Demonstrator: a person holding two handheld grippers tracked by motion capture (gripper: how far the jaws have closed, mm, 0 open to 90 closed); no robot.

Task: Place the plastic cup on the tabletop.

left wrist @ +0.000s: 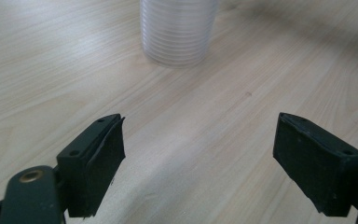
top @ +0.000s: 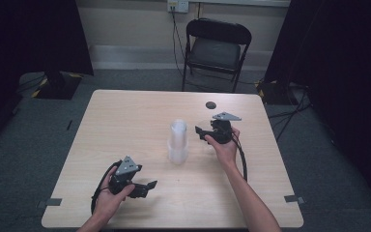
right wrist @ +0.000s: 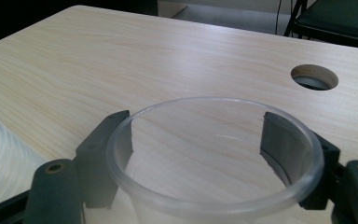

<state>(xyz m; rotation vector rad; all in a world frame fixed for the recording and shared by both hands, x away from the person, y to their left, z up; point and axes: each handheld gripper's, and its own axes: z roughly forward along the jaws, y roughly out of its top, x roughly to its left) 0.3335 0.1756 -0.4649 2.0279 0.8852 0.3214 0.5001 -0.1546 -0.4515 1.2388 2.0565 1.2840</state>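
While upright, clear cup (right wrist: 214, 154) sits gripped between right fingers (right wrist: 107, 154) — rim up.

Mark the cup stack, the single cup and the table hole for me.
cup stack (top: 178, 140), high view, on its ribbed side.
single cup (right wrist: 214, 103), right gripper view, on its far rim.
table hole (right wrist: 314, 77), right gripper view, on its dark opening.

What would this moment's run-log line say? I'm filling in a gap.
right gripper: shut on clear cup | left gripper: open, nothing held | cup stack: upright on table
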